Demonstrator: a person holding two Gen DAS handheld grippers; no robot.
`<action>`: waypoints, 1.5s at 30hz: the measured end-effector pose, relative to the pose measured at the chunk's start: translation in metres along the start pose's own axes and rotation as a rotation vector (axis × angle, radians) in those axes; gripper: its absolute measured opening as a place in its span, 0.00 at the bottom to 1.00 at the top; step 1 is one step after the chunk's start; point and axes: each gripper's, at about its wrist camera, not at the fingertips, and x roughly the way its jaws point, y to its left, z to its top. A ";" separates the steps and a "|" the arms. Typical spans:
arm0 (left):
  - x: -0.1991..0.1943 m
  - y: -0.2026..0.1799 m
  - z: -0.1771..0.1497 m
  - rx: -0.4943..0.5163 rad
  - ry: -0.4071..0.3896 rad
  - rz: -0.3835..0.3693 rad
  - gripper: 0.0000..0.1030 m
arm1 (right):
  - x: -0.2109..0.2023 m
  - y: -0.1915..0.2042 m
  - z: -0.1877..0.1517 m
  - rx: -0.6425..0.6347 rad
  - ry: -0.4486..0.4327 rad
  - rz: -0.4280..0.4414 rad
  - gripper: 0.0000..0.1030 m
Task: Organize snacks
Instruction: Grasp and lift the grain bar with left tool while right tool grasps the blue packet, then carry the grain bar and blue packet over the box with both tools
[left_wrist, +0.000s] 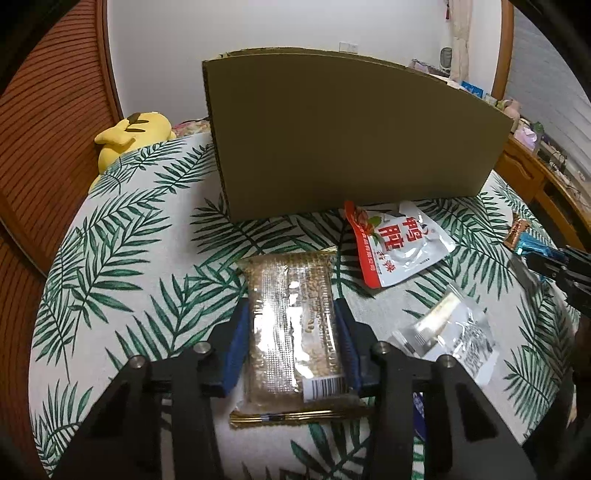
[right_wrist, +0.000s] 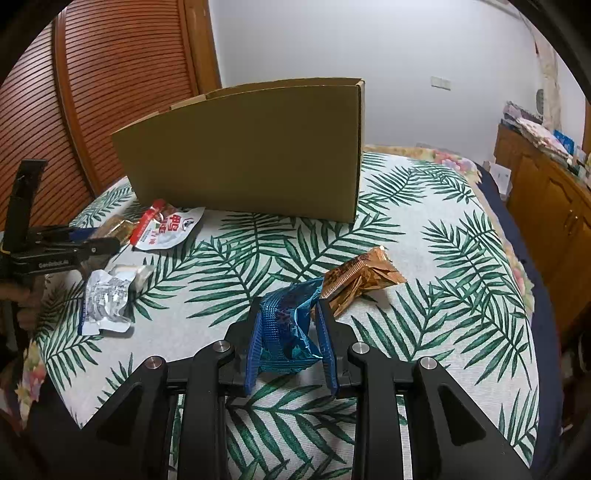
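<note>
My left gripper (left_wrist: 292, 306) is shut on a clear grain-bar pack (left_wrist: 295, 328), its blue pads pressing both long sides, just above the leaf-print cloth. My right gripper (right_wrist: 288, 302) is shut on a crumpled blue foil packet (right_wrist: 288, 325), held low over the cloth. A tall cardboard box (left_wrist: 351, 136) stands behind the snacks; it also shows in the right wrist view (right_wrist: 251, 155). A red-and-white pouch (left_wrist: 399, 243) lies by the box's base. A silver-clear packet (left_wrist: 450, 332) lies right of the left gripper. A copper-brown wrapper (right_wrist: 362, 277) lies just beyond the blue packet.
The snacks lie on a bed with a leaf-print cloth (right_wrist: 443, 258). A yellow plush toy (left_wrist: 129, 136) lies at the far left. A wooden slatted panel (right_wrist: 110, 92) stands behind, and a wooden cabinet (right_wrist: 546, 199) stands on the right. The left gripper shows in the right wrist view (right_wrist: 99, 247).
</note>
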 end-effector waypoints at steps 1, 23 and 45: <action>-0.002 0.002 0.000 -0.012 -0.001 -0.010 0.42 | 0.000 0.000 0.000 0.000 0.000 0.000 0.26; -0.058 -0.034 0.026 0.038 -0.187 -0.132 0.43 | -0.007 0.002 -0.001 -0.004 -0.039 -0.005 0.26; -0.061 -0.038 0.122 0.112 -0.387 -0.227 0.43 | -0.037 0.009 0.067 -0.048 -0.141 -0.036 0.26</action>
